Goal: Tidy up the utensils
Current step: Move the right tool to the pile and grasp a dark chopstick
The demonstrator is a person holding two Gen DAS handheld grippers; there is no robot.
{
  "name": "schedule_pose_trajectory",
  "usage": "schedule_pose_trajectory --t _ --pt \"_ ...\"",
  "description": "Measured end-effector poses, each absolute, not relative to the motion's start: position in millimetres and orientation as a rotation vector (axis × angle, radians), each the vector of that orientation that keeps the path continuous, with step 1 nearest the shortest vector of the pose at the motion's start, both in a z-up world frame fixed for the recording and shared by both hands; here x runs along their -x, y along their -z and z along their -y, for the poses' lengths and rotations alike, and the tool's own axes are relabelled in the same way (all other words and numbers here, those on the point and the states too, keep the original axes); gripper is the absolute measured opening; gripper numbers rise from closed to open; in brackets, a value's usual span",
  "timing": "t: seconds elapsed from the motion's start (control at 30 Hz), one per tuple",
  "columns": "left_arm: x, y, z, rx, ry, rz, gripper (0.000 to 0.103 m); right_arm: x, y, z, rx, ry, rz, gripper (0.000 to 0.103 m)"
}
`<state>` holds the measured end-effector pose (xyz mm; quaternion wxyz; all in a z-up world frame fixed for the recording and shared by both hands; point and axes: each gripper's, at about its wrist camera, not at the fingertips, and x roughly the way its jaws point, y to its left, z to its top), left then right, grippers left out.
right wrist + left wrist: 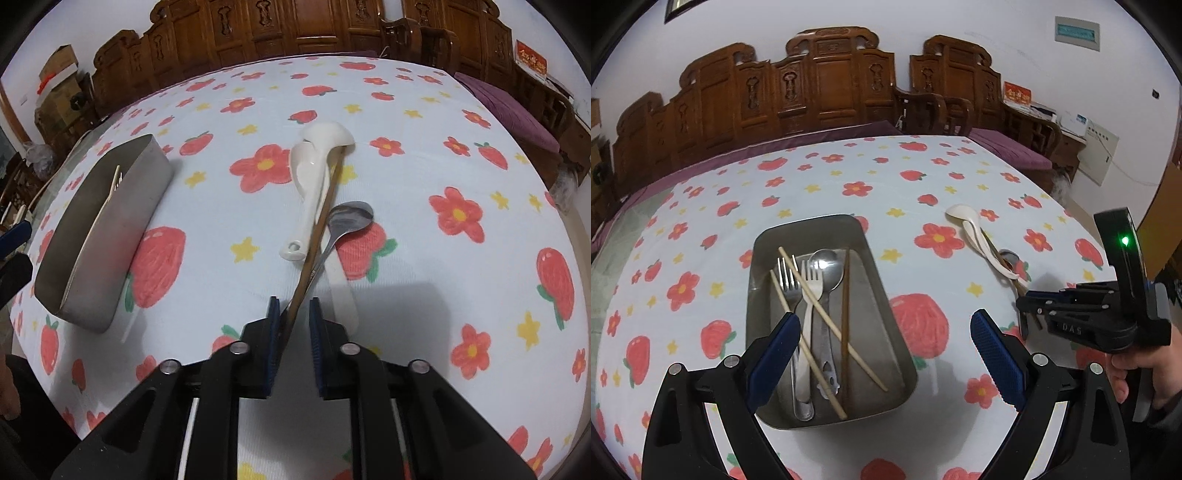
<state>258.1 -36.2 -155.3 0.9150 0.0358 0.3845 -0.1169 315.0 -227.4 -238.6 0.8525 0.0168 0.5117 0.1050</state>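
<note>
A: Status? Left side first.

B: We're over halfway, by our read. The metal tray [831,321] sits right ahead of the left gripper [882,354] and already holds two forks [798,295], a steel spoon [827,273] and the loose chopsticks [827,325]. Left jaws are wide apart, holding nothing, hovering above the tray's near end.

A: And what's left?

B: A small pile on the tabletop [424,155], off to the right of the tray: two white spoons [314,184], a second steel spoon [347,221] and one brown chopstick [325,221], all overlapping.

A: Right gripper?

B: The right gripper [293,325] has its jaws narrowed around the near ends of the brown chopstick and the steel spoon's handle. The chopstick looks touching the left pad [272,332]; there's a gap at the right pad, so we can't call it a firm grip yet.

A: So four pieces to go?

B: That's our estimate.
</note>
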Motion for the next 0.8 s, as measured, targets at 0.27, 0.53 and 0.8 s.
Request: schedule_pose_trajectory --t 0.27,0.53,0.8 --pt "-250.7 151.4 57.3 -0.1 0.264 -0.772 0.09 -305.5 220.3 252.1 -0.053 -0.202 -1.037 0.006" --pt "-259.7 153.1 83.2 -0.112 0.284 -0.798 0.09 -300.3 199.5 283.5 -0.053 -0.165 -0.925 0.006" --pt "-287.3 165.4 117.4 -0.145 0.288 -0.841 0.09 -307.7 206.1 316.0 -0.085 -0.101 -0.888 0.006"
